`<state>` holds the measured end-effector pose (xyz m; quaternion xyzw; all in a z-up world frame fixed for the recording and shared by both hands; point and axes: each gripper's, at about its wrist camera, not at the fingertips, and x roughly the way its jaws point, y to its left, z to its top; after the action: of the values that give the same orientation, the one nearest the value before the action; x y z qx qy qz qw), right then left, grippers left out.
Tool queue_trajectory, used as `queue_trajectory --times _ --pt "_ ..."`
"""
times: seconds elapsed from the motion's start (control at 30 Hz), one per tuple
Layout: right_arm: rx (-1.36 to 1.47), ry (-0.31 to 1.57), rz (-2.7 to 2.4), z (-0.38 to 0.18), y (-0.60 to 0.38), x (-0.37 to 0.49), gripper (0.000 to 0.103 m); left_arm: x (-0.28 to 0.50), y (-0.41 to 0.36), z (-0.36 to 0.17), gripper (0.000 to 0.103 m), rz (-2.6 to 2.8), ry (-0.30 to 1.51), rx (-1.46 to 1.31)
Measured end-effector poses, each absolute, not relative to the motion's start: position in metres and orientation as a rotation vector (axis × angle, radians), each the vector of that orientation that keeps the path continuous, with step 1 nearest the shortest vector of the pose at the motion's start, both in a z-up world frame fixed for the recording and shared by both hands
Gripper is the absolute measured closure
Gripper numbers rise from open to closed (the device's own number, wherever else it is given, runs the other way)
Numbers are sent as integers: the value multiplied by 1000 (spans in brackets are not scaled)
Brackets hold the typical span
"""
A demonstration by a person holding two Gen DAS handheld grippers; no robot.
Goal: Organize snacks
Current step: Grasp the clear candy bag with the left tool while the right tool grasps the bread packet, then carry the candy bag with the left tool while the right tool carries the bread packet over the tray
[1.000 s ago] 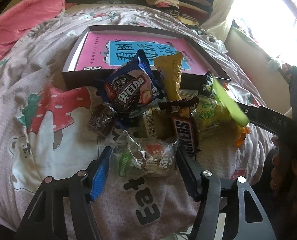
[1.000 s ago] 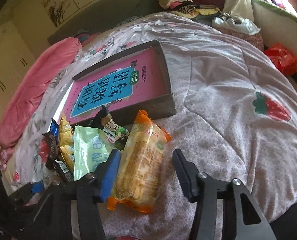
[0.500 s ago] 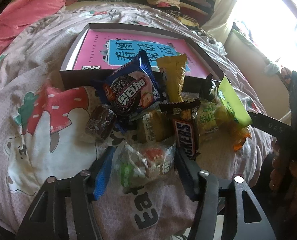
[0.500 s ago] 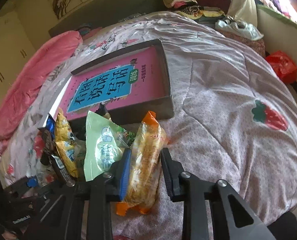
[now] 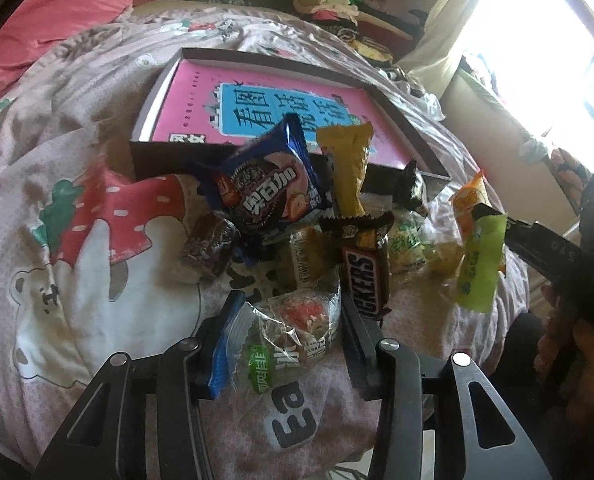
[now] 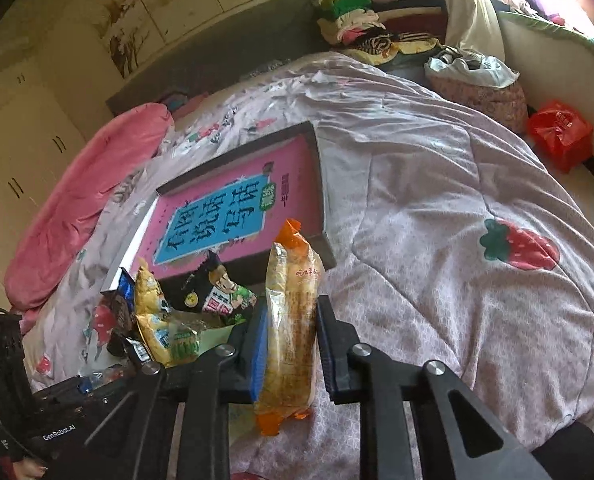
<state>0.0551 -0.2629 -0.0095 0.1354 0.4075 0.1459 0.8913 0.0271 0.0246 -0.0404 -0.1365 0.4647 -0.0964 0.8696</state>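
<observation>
A pile of snacks lies on the bed in front of a dark shallow box (image 5: 157, 152) lined with a pink book. My left gripper (image 5: 287, 334) is shut on a clear bag of red and green candy (image 5: 293, 336). Beyond it lie a Snickers bar (image 5: 367, 276), a blue cookie pack (image 5: 269, 188) and a yellow pack (image 5: 347, 168). My right gripper (image 6: 289, 344) is shut on a long orange-ended biscuit pack (image 6: 291, 320), lifted upright. In the left wrist view that pack (image 5: 467, 200) shows at the right beside a green bag (image 5: 479, 264).
The box (image 6: 321, 184) sits mid-bed on a pink quilt with a strawberry print (image 6: 517, 246). A pink pillow (image 6: 77, 204) lies at the left. Folded clothes (image 6: 361, 28) are piled at the headboard. A red plastic bag (image 6: 559, 134) lies on the floor at the right.
The left gripper closed on the clear candy bag. The right gripper closed on the orange biscuit pack and lifted it upright off the quilt.
</observation>
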Motion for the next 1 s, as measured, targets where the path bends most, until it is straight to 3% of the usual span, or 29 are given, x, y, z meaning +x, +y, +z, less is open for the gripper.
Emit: queue_trajectory --times 1.0 --pt "257 719 293 17 -260 75 80 58 66 4 56 -115 814 -364"
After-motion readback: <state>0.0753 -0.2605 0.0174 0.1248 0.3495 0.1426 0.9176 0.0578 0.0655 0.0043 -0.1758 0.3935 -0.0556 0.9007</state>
